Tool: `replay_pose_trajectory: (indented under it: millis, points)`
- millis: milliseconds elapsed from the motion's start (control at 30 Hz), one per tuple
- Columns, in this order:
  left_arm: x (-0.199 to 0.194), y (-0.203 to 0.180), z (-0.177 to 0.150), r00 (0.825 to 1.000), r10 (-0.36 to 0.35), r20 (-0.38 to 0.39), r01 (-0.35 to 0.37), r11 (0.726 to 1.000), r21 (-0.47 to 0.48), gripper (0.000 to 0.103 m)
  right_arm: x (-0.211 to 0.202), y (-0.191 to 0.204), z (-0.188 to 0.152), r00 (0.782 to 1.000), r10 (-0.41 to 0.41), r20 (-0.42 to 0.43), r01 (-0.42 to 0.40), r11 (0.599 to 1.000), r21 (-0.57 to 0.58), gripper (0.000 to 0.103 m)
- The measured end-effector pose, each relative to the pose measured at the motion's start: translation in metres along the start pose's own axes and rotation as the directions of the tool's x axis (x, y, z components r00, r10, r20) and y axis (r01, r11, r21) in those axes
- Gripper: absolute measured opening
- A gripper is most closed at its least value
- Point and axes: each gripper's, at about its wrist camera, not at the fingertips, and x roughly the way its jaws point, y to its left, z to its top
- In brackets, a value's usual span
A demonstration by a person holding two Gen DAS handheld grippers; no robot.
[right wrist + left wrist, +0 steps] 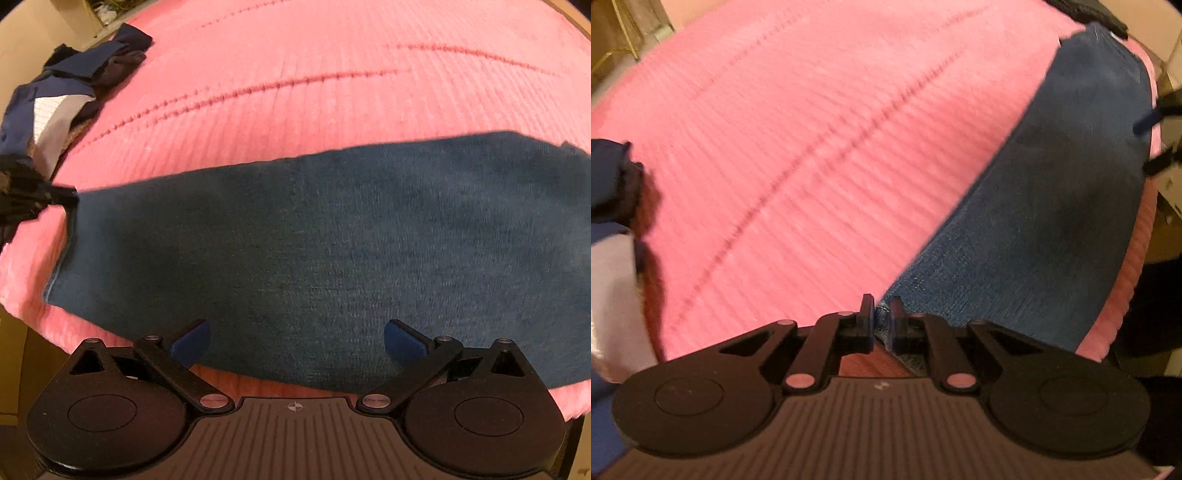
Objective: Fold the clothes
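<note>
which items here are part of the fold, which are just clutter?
In play:
- blue denim garment, laid flat on the pink cover
- left gripper, shut on its corner
- right gripper, open above its near edge

Lying about:
- navy and white clothes pile
- pink ribbed cover

No readable text, labels — none legible

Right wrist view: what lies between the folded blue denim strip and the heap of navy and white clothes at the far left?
Only bare pink ribbed blanket separates the denim strip from the clothes heap in the right wrist view.
</note>
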Motion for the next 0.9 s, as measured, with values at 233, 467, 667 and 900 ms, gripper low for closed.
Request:
replay_pose_trajectory:
  millis: [233, 467, 667, 900]
  points:
    - [0.024, 0.001, -0.006, 0.998, -0.001, -0.06, -0.001, 0.999, -0.036, 0.01, -0.017, -0.014, 0.007, 0.999, -0.04, 0.036, 0.039, 0.999, 0.035, 0.103]
    - [-0.009, 0.009, 0.016, 0.99, 0.097, -0.104, -0.103, 0.993, -0.053, 0.014, -0.063, -0.079, 0.024, 0.978, -0.151, 0.144, 0.13, 0.981, 0.147, 0.103]
    - [-0.013, -0.037, 0.103, 0.999, 0.039, -0.018, -0.039, 0.999, -0.031, 0.015, -0.089, -0.18, 0.036, 0.94, -0.304, 0.157, 0.265, 0.937, 0.225, 0.103]
    - [0.043, -0.15, 0.235, 0.993, -0.119, 0.004, 0.118, 0.99, 0.071, 0.015, -0.101, -0.343, 0.04, 0.906, -0.41, 0.105, 0.363, 0.881, 0.303, 0.103]
